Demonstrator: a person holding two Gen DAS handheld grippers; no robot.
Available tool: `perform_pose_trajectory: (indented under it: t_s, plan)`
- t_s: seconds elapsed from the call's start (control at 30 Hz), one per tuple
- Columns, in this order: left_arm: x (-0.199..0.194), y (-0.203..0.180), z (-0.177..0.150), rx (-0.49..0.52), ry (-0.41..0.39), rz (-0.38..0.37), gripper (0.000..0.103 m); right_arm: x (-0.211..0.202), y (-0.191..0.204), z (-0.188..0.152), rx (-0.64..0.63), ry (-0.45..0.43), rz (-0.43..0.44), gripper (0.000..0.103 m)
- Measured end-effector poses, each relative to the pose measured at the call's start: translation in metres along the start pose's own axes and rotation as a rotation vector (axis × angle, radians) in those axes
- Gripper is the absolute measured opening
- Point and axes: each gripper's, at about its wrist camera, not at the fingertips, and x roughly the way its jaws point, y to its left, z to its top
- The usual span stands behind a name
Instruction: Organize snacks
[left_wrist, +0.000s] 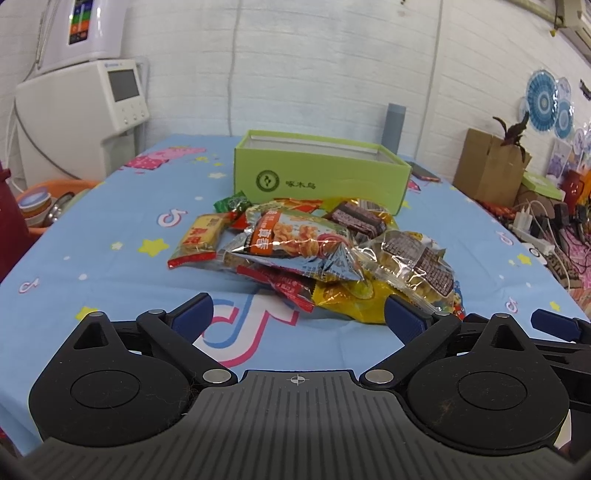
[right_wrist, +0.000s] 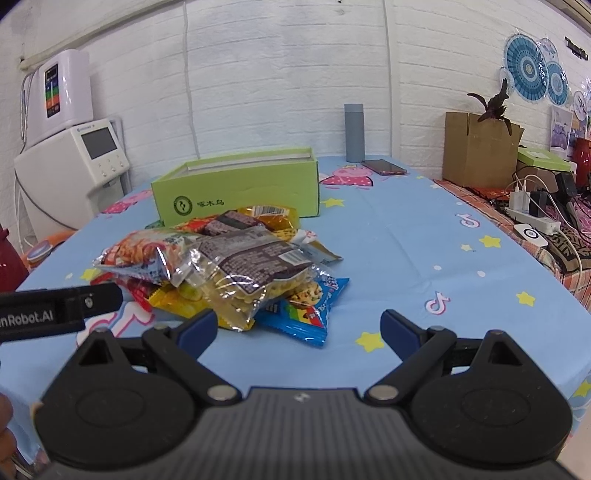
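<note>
A heap of snack packets (left_wrist: 314, 251) (right_wrist: 229, 266) lies on the blue patterned tablecloth (left_wrist: 110, 266) (right_wrist: 424, 251). Behind it stands an open green box (left_wrist: 321, 173) (right_wrist: 236, 188). My left gripper (left_wrist: 297, 317) hovers just in front of the heap, jaws wide open and nothing between them. My right gripper (right_wrist: 299, 330) is also open and bare, to the right of the heap, with a blue packet (right_wrist: 306, 314) lying just ahead of its left finger. The left gripper's body (right_wrist: 59, 306) shows at the left edge of the right wrist view.
A grey cylinder (right_wrist: 354, 133) and a phone (right_wrist: 384, 167) stand behind the box. A white appliance (left_wrist: 85, 107) is at the far left, with an orange basin of bowls (left_wrist: 48, 206) below it. A cardboard box (right_wrist: 480, 151) and a power strip (right_wrist: 532, 218) crowd the right side.
</note>
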Motion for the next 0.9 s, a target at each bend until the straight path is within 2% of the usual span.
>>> perform_pose_trajectory:
  t_s: [0.43, 0.6, 0.73, 0.9]
  plan:
    - [0.001, 0.003, 0.000, -0.004, 0.005, -0.001, 0.092, 0.002, 0.004, -0.001, -0.021, 0.007, 0.010, 0.093]
    - [0.008, 0.008, -0.004, 0.024, 0.023, 0.030, 0.092, 0.010, -0.002, -0.008, -0.032, 0.020, 0.023, 0.093]
    - [0.020, 0.020, -0.015, 0.041, 0.071, 0.067, 0.090, 0.031, -0.019, -0.022, 0.020, 0.072, 0.022, 0.093]
    - [0.040, 0.031, -0.024, 0.019, 0.146, 0.019, 0.087, 0.049, -0.027, -0.026, 0.026, 0.079, 0.012, 0.094]
